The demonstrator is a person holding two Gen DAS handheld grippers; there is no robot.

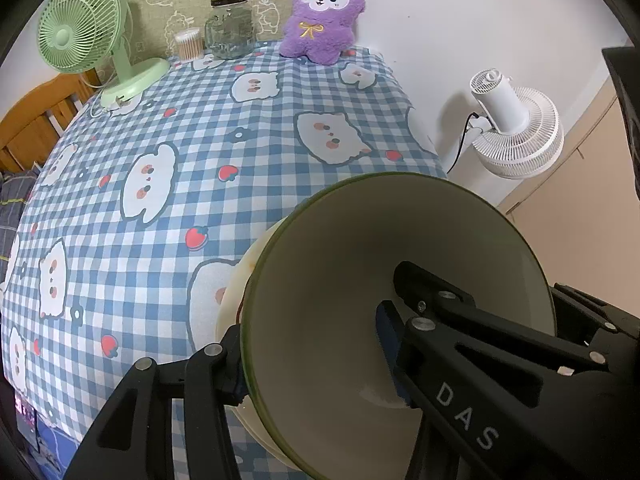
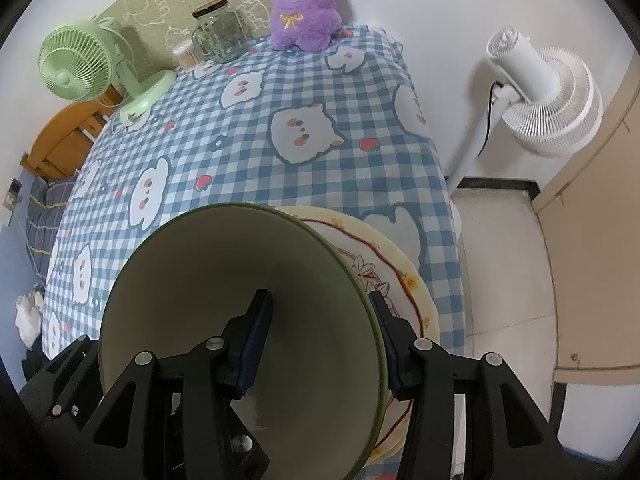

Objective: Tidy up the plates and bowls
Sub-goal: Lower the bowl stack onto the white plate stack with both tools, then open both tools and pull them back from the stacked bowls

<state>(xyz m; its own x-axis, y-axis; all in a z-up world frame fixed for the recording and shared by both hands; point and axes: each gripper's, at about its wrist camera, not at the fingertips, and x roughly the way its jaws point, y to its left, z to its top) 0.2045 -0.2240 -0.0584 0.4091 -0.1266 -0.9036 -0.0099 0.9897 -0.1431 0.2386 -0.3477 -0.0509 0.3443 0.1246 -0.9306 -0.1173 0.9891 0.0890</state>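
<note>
The green-rimmed bowl (image 1: 352, 292) sits on the flowered cream plate (image 2: 384, 256) at the near right corner of the table (image 1: 200, 152), close to where the checked cloth drops over the edge. Both tools straddle its wall. The left gripper (image 1: 316, 360) has one finger inside the bowl and the other outside against the left rim; the right gripper (image 2: 320, 344) mirrors it on the opposite side, one pad in the bowl and one outside by the plate. Each pair of jaws stands about half spread with the rim between them, and I can make out a gap beside the inner pads, so I'd say neither is pressing on the bowl and it rests on the plate by its own weight. That reads to me as the setting-down step just about done: bowl stacked on plate. The next move, I reckon, calls for drawing both tools up and clear without catching the rim, since a snag could tip the bowl or drag the plate towards the table edge. Along the far edge, well apart, stand a green desk fan (image 1: 86, 28), a glass jar (image 1: 230, 26) and a purple plush toy (image 1: 322, 12); a white floor fan (image 2: 548, 96) stands off the right side.
</note>
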